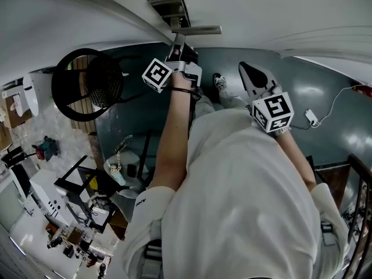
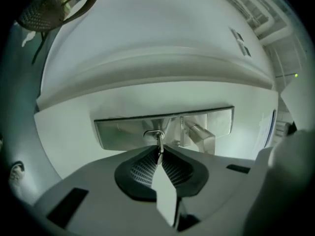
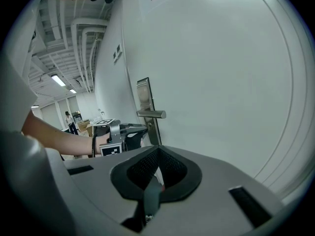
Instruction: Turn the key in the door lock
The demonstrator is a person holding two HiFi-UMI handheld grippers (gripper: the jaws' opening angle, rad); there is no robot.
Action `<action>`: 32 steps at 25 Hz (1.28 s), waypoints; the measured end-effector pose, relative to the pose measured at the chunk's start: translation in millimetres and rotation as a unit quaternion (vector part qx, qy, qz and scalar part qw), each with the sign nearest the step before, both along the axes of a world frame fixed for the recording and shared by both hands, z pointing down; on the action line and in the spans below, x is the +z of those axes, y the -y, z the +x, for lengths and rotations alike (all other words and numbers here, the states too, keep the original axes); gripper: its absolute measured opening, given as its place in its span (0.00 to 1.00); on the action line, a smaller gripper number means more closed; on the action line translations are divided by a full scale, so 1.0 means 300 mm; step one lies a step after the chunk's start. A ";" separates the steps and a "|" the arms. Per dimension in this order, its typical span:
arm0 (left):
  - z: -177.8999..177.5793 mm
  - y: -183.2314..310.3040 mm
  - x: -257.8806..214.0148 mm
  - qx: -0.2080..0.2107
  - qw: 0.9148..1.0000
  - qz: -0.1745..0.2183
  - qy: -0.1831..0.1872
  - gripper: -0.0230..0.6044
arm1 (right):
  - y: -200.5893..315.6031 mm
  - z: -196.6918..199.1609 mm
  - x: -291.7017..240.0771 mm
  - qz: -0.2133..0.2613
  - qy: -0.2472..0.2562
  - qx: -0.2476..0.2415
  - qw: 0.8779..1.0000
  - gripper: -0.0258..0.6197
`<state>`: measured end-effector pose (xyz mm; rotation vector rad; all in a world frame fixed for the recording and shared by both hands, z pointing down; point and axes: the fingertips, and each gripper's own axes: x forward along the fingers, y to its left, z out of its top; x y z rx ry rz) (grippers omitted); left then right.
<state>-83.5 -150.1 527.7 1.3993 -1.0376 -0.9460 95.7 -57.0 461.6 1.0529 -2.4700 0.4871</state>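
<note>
While the left gripper (image 1: 176, 46) reaches level to the white door (image 1: 279, 10) at 12 o'clock in the head view, its jaws stand pressed together on the key (image 2: 158, 140), and the key sits in the round cylinder of the steel lock plate (image 2: 123, 131). Seen from the left gripper view, which is rolled over, the lever handle (image 2: 202, 134) juts from the same plate just beside the key, at 3 o'clock of it, with a narrow gap between the handle and the jaw tips. From the right gripper view the plate stands upright close to the door's free edge, which runs along its 9 o'clock side, and the handle projects toward 3 o'clock above the left gripper. Past that edge, at 9 o'clock, a long room with ceiling lights opens out. Held back from the door at 3 o'clock of the left one, the right gripper (image 1: 247, 70) has its 2 jaws closed together with nothing between them, well apart from the lock. A black mesh chair (image 1: 87, 86) stands near the door at 9 o'clock of the left gripper. Dark floor (image 1: 331, 92) spreads from 2 to 4 o'clock, carrying only a white cable and plug (image 1: 312, 117). Cluttered white benches (image 1: 40, 196) fill the 7 o'clock corner.
</note>
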 end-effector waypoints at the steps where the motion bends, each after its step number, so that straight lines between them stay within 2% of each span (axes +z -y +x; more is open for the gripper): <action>1: 0.003 0.001 -0.007 0.007 1.000 0.006 -0.022 0.08 | -0.002 -0.001 0.002 -0.001 0.000 0.000 1.000 0.03; 4: 0.004 0.000 -0.018 0.008 0.996 0.013 -0.085 0.09 | -0.008 -0.010 -0.003 -0.001 0.001 -0.003 1.000 0.03; 8: 0.001 -0.004 -0.012 -0.018 0.985 0.005 -0.171 0.11 | -0.012 -0.023 -0.006 -0.001 0.003 -0.006 1.000 0.03; 15: -0.003 -0.010 -0.005 -0.060 0.958 -0.008 -0.282 0.11 | -0.005 -0.028 -0.002 -0.001 -0.002 -0.006 1.000 0.03; 17: -0.004 -0.010 0.001 -0.069 0.952 -0.004 -0.299 0.11 | 0.003 -0.023 0.001 -0.001 -0.004 -0.004 1.000 0.03; 19: -0.006 -0.010 0.009 -0.066 0.954 -0.002 -0.293 0.12 | 0.014 -0.017 0.004 -0.001 -0.003 -0.001 1.000 0.03; 22: 0.003 -0.009 -0.003 -0.045 0.968 0.004 -0.245 0.14 | 0.028 -0.012 -0.002 -0.001 -0.002 -0.001 1.000 0.03; 26: 0.006 -0.007 -0.028 -0.021 0.979 0.011 -0.203 0.15 | 0.048 -0.050 -0.018 0.003 0.003 -0.022 1.000 0.03; 28: 0.005 -0.007 -0.039 -0.014 0.982 0.018 -0.186 0.16 | 0.058 -0.068 -0.022 0.004 0.005 -0.034 0.999 0.03; 32: 0.000 -0.030 -0.042 -0.012 0.984 0.025 -0.175 0.19 | 0.077 -0.098 -0.020 0.004 0.011 -0.054 0.998 0.03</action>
